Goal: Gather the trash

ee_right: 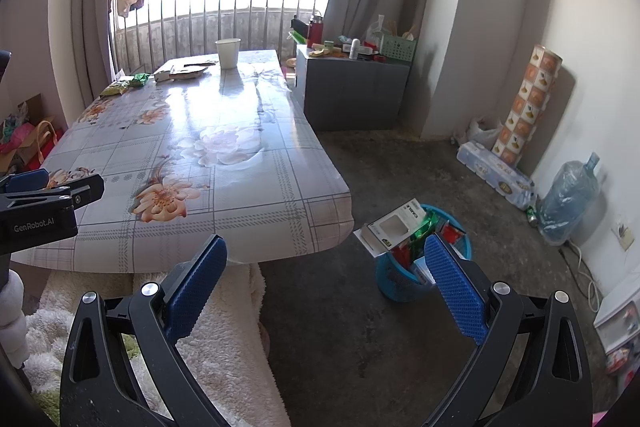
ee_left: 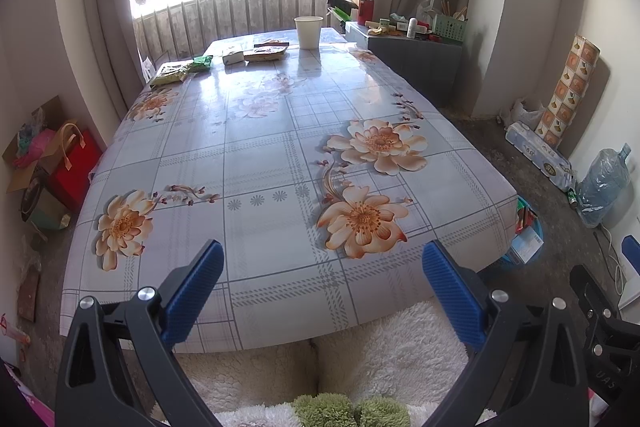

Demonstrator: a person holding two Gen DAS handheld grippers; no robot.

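My left claw (ee_left: 322, 259) and right claw (ee_right: 326, 255) both gape, empty. Wrappers (ee_left: 176, 71) lie at the table's (ee_left: 280, 163) far left end, well apart; blue bin (ee_right: 404, 285) just beyond my right claw.

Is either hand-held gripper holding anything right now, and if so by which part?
Nothing is held. The left hand-held gripper and the right hand-held gripper both stand open, with empty space between their blue fingers.

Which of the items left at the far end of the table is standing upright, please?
The white paper cup, alone. The green wrappers, the small box and the flat packets to its left all lie flat on the tablecloth.
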